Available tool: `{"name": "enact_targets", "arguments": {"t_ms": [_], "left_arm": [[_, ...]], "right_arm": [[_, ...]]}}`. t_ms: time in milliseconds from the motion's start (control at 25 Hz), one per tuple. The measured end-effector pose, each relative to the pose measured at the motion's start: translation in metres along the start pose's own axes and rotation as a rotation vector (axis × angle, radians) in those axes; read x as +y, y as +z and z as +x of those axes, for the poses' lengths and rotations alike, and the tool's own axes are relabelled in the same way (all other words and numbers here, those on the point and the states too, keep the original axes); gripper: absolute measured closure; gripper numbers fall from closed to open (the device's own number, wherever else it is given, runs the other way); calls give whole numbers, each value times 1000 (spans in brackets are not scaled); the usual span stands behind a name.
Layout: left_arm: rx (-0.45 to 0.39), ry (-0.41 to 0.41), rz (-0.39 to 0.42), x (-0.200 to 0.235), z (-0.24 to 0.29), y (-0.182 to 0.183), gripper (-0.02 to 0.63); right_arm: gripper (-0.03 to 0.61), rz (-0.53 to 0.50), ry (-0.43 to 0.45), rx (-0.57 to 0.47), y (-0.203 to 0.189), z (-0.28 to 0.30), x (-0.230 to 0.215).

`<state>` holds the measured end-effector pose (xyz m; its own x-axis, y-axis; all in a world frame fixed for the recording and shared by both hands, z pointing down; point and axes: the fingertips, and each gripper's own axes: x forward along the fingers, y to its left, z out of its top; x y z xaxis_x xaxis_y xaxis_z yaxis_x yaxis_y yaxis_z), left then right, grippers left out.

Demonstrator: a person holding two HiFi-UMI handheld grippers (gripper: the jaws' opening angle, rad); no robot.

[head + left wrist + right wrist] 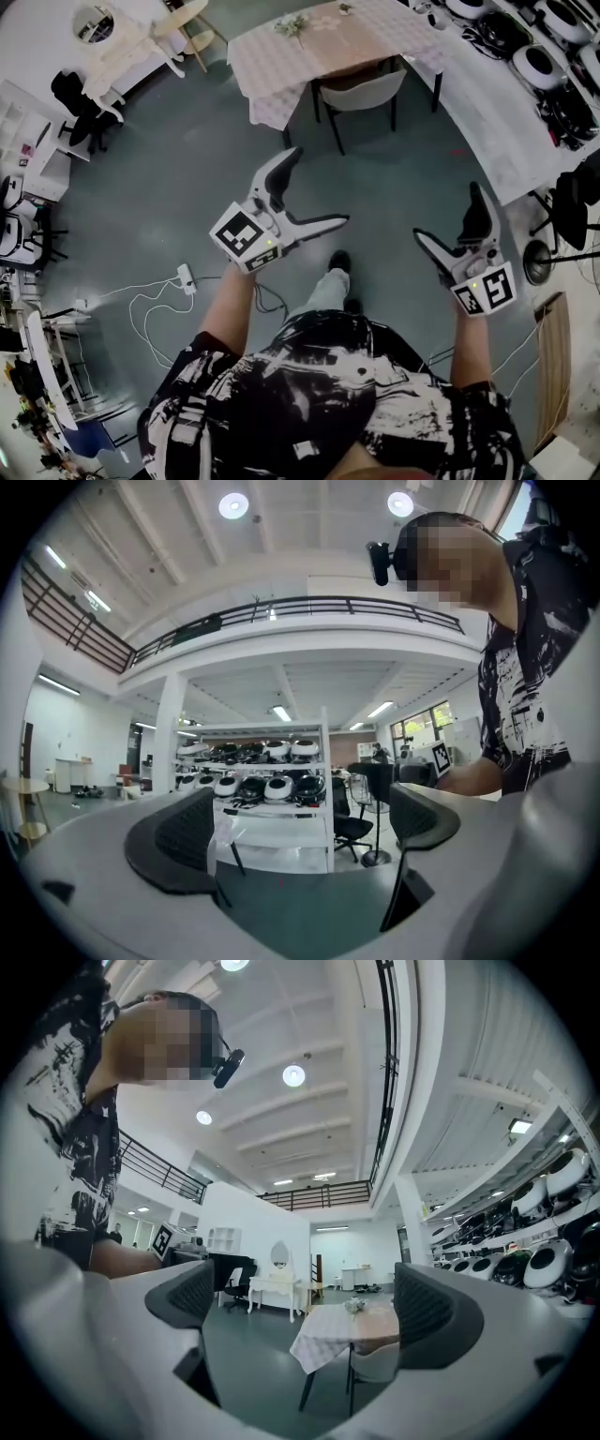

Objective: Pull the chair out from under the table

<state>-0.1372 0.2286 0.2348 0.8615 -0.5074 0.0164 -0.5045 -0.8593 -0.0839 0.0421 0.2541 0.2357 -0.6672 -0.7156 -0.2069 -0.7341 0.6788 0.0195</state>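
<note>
A light grey chair [361, 94] with dark legs is tucked under a table [272, 66] covered by a checked cloth, far ahead at the top of the head view. The right gripper view shows the same chair [380, 1365] and table [328, 1330] between its jaws, well beyond them. My left gripper [319, 186] is open and holds nothing, about mid-frame over the floor. My right gripper [448, 212] is also open and holds nothing, further right. In the left gripper view the left gripper [300, 822] faces a shelf of round white devices [267, 785], away from the chair.
A long white bench with round devices [497, 122] runs along the right, close to the table. A white dressing table [131, 42] and black office chair [75, 103] stand at the left. A power strip with cables [186, 278] lies on the grey floor beside my legs.
</note>
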Motion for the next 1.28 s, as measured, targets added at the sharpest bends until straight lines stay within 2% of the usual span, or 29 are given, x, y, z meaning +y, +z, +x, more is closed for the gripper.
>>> {"name": "enact_targets", "arguments": {"t_ms": [240, 520, 760, 1000, 1280], "left_arm": [[-23, -34, -5, 56, 41, -11, 54], [-38, -47, -16, 169, 96, -15, 54], [-33, -44, -11, 242, 124, -22, 54], [-15, -36, -25, 281, 168, -29, 54], [-6, 39, -12, 306, 254, -36, 54]], "right_arm": [[6, -37, -16, 7, -5, 44, -40], [6, -73, -13, 26, -8, 150, -113], [6, -76, -3, 37, -21, 216, -154], [6, -61, 16, 55, -34, 248, -208], [8, -40, 99, 44, -53, 260, -304]]}}
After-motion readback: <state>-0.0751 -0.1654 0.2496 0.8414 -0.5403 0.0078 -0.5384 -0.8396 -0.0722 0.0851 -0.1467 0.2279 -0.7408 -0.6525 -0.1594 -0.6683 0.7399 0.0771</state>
